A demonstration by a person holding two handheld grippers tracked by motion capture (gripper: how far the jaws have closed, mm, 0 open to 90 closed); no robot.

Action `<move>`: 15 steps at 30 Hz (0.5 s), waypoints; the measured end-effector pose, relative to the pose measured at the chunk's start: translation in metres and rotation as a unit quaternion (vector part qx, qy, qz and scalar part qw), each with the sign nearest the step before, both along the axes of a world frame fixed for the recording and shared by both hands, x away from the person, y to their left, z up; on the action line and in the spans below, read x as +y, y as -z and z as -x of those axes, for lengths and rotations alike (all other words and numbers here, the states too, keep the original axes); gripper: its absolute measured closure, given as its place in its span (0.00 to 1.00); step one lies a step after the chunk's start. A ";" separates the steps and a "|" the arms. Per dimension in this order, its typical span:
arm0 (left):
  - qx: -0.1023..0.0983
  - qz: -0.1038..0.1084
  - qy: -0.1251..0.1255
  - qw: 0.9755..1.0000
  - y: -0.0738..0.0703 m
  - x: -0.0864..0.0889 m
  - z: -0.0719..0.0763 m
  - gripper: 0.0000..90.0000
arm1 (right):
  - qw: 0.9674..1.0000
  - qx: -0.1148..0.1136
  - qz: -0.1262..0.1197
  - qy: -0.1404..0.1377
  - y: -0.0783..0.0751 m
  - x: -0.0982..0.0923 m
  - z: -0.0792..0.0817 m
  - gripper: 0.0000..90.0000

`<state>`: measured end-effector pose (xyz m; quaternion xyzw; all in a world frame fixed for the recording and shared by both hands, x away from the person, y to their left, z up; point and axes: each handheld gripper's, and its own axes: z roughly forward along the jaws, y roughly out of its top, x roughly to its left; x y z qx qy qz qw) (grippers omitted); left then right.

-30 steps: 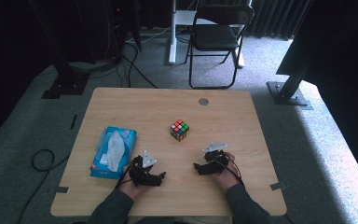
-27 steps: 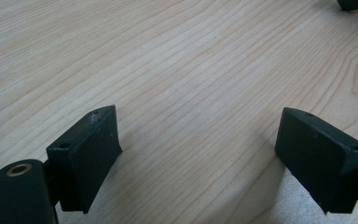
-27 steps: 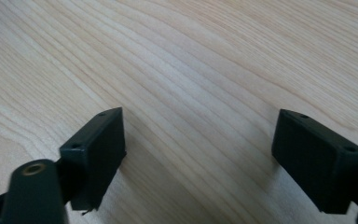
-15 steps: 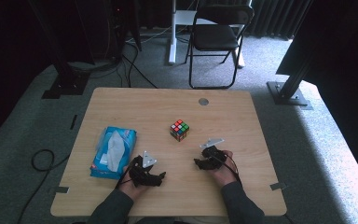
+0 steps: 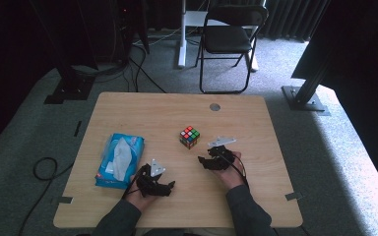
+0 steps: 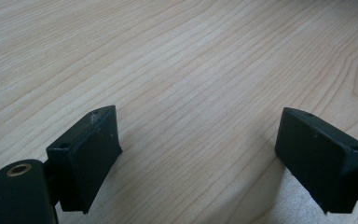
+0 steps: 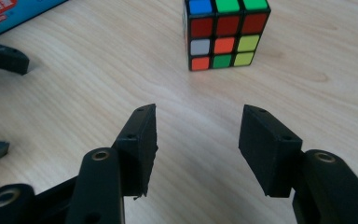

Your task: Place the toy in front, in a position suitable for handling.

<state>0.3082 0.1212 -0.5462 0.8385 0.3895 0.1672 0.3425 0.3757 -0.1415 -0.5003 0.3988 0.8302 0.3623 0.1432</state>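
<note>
From the high view, your right gripper (image 5: 203,160) hovers just beside the puzzle cube (image 5: 189,136), on the side nearer you and a little to its right, not touching it. The cube sits near the middle of the wooden table (image 5: 142,110). Your left gripper (image 5: 169,185) is well apart from the cube, nearer you and to its left, and the blue tissue pack (image 5: 120,160) lies farther left of the cube, just beside that left hand. A folding chair (image 5: 229,37) stands on the carpet well beyond the cube, past the table's far edge.

In the left gripper view, your jaws stand wide apart over bare wood, with nothing between them; the cube is not ahead of them here.

In the right gripper view, the cube (image 7: 226,32) stands straight ahead of your jaws, its near face showing red, orange, white, green and yellow squares. Your jaws are partly apart, having just opened a little, and only bare table lies between them; they stop short of the cube. A corner of the tissue pack (image 7: 9,14) shows far left of the cube.
</note>
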 end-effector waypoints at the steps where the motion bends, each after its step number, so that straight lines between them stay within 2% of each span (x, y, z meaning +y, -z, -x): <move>1: 0.000 0.000 0.000 1.000 0.000 0.000 0.000 0.16 | 1.000 -0.002 -0.002 0.002 -0.002 0.001 -0.002 0.51; 4: 0.000 0.000 0.000 1.000 0.000 0.000 0.000 0.16 | 1.000 -0.007 -0.008 0.015 -0.004 0.004 -0.006 0.51; 7: 0.000 0.000 0.000 1.000 0.000 0.000 0.000 0.16 | 1.000 -0.019 0.002 0.025 -0.005 0.009 -0.007 0.54; 13: 0.001 0.000 0.000 1.000 0.000 0.000 0.000 0.16 | 0.999 -0.011 -0.002 0.031 -0.002 0.018 -0.019 0.54; 15: 0.000 0.002 -0.001 1.000 0.000 0.000 0.000 0.16 | 1.000 0.004 -0.006 0.029 0.001 0.020 -0.024 0.49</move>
